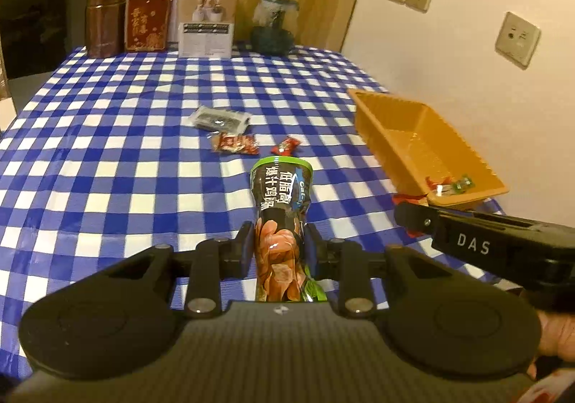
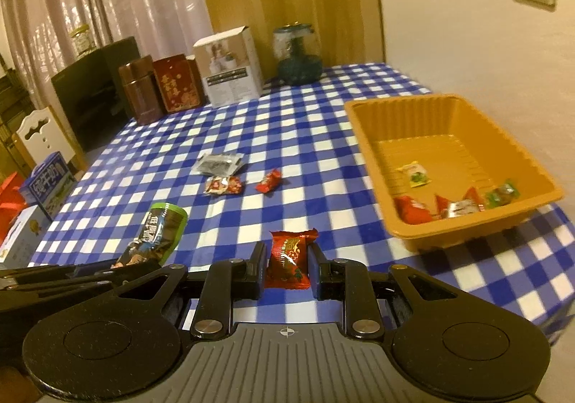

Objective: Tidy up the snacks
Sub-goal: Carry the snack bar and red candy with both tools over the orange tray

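Left gripper (image 1: 278, 245): jaws clamped on a green-topped snack pouch (image 1: 282, 209), held above the checked tablecloth (image 1: 107, 151), left of the orange tray (image 2: 370, 123). Right gripper (image 2: 286, 261): jaws clamped on a red candy (image 2: 288, 259), nearer than the tray. Beyond, left of the tray: a small red sweet (image 2: 268, 181), a red-white packet (image 2: 223, 184), a grey packet (image 2: 219, 163).

Table (image 2: 323, 123) mid-section open between loose packets and orange tray (image 2: 370, 137). Three small packets (image 2: 222, 184) cluster centre. Boxes, tins and jar (image 2: 296, 54) line far edge. Tray interior mostly bare; wall close on right.
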The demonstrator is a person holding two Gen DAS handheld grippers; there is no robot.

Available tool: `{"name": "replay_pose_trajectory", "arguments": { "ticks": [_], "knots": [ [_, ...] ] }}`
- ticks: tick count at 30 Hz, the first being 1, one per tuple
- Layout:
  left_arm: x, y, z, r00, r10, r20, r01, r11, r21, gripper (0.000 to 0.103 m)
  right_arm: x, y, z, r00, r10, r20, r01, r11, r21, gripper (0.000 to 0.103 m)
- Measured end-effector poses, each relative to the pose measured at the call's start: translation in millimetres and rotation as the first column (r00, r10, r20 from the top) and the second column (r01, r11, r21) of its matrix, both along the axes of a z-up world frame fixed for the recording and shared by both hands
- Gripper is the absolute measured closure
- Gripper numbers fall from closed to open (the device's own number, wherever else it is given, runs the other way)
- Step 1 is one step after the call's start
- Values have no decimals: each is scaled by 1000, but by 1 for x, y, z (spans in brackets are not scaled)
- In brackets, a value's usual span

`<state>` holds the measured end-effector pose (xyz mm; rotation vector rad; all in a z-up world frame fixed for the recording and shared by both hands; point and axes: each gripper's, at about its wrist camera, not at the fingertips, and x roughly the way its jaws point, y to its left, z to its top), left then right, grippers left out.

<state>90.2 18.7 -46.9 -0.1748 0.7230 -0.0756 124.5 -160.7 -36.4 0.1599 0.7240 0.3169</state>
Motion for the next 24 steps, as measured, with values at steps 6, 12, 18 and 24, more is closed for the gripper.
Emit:
{"name": "replay_pose_trajectory", "arguments": {
  "ticks": [6, 12, 18, 24],
  "knots": [
    [-4, -18, 8, 999, -35, 12, 35, 999, -1, 77, -7, -17, 8, 999, -41, 8, 41, 999, 0, 79],
    [-3, -31, 13, 998, -59, 19, 59, 998, -8, 77, -11, -33, 14, 997, -77, 15, 77, 997, 2, 79],
    [2, -44, 16, 996, -90, 25, 90, 996, -12, 77, -11, -50, 18, 993, -119, 16, 118, 993, 13, 79],
    [11, -60, 21, 990, -134, 29, 135, 991, -25, 77, -8, -66, 24, 989, -148, 28, 148, 989, 10, 79]
  ]
}}
